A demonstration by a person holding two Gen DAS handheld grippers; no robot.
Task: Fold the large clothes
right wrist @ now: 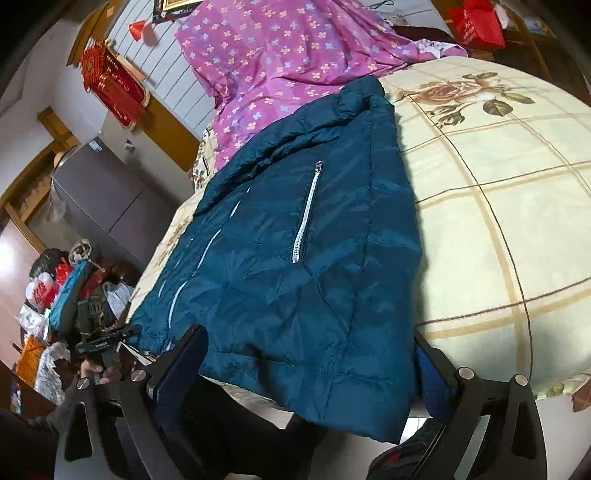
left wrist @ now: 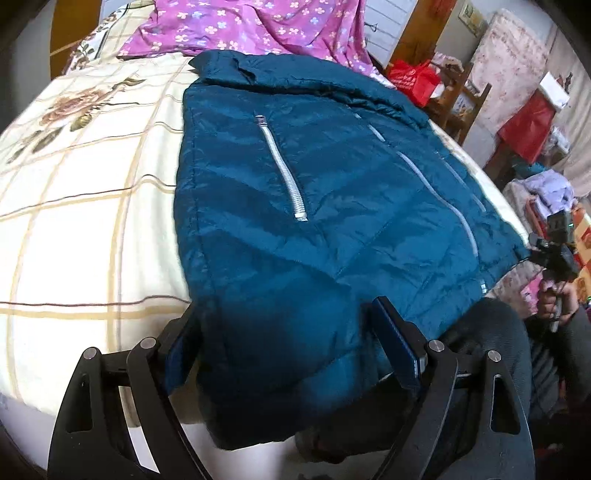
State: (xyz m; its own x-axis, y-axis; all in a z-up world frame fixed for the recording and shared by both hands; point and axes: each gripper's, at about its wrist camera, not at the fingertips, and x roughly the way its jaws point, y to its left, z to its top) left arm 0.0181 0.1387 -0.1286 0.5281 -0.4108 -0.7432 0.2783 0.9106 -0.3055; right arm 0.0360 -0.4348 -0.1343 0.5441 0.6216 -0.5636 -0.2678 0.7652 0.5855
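A teal quilted jacket (left wrist: 332,184) with silver zippers lies front up on the bed, its hem hanging over the near edge. My left gripper (left wrist: 288,347) stands open, one finger on each side of the jacket's left hem corner, with no visible pinch. In the right wrist view the same jacket (right wrist: 295,277) drapes toward me. My right gripper (right wrist: 306,369) is open too, its wide jaws straddling the hem at the other corner. Each view catches the opposite gripper in a hand at the frame's edge: the right gripper (left wrist: 554,251) and the left gripper (right wrist: 103,339).
The bed wears a cream checked cover (left wrist: 92,203) with rose prints. A purple flowered quilt (left wrist: 240,26) is heaped at its far end. The person's dark-trousered legs (left wrist: 480,332) are against the bed's near edge. A grey cabinet (right wrist: 103,195), bags and clutter (right wrist: 66,288) fill the floor beside the bed.
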